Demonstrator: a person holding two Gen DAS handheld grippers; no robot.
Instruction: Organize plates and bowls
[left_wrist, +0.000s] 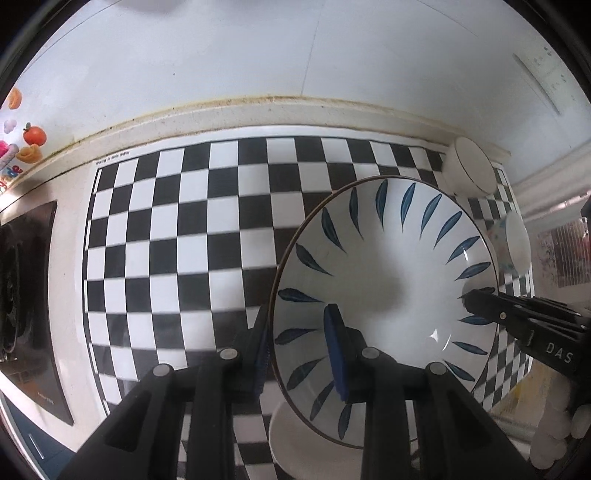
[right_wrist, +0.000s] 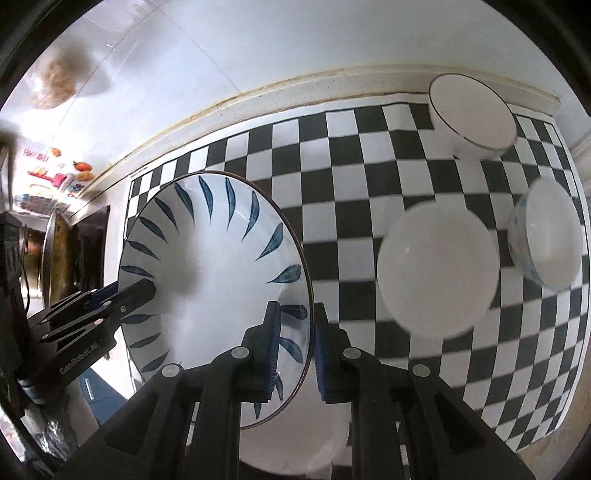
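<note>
**Two tools, one plate**

Both pinch opposite edges of the leaf-patterned plate (left_wrist: 388, 295): left tool (left_wrist: 301, 354) and right tool (right_wrist: 295, 350) clamp its rim above the checkered desk (left_wrist: 184, 240). Glazed, stiff, likely slippery and breakable; the rim is the sensible hold. Bowls (right_wrist: 437, 271) wait nearby.

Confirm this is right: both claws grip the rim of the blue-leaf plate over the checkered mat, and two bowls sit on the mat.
Wrong on the count. The right wrist view shows three bowls on the checkered mat. The rest holds: left claw and right claw both grip the blue-leaf plate by its rim.
</note>
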